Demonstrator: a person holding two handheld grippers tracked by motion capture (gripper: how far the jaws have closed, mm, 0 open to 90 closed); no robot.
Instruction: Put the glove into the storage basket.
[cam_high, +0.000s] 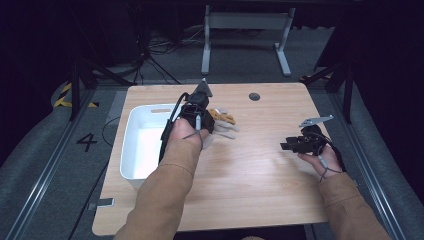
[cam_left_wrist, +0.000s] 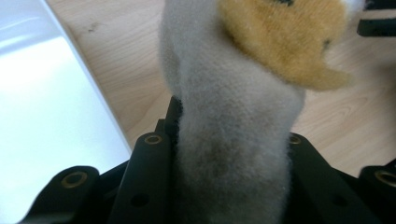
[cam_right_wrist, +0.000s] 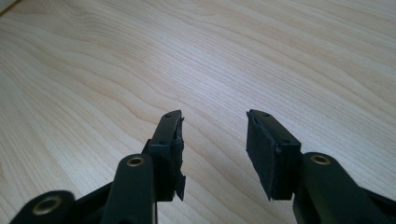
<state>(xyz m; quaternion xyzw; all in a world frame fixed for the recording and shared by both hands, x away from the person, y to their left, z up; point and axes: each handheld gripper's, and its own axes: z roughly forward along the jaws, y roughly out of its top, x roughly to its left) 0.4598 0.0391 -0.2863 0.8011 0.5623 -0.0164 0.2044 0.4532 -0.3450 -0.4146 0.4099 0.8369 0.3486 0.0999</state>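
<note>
The left hand-held gripper (cam_left_wrist: 229, 140) is clamped on a plush toy (cam_left_wrist: 233, 116) just beside the white bin (cam_high: 131, 150), and the soft pile could slip free, while the right hand-held gripper (cam_right_wrist: 214, 140) stands open and empty above the desk (cam_right_wrist: 140, 60).

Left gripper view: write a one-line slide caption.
Left claw shut on a grey-and-orange plush toy beside the white bin.

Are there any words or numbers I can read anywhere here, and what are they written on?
"4": a big dark number on the grey floor, left of the table.
No other writing can be read: none on the white bin, the plush toy that the left gripper holds, or the open right gripper.
</note>
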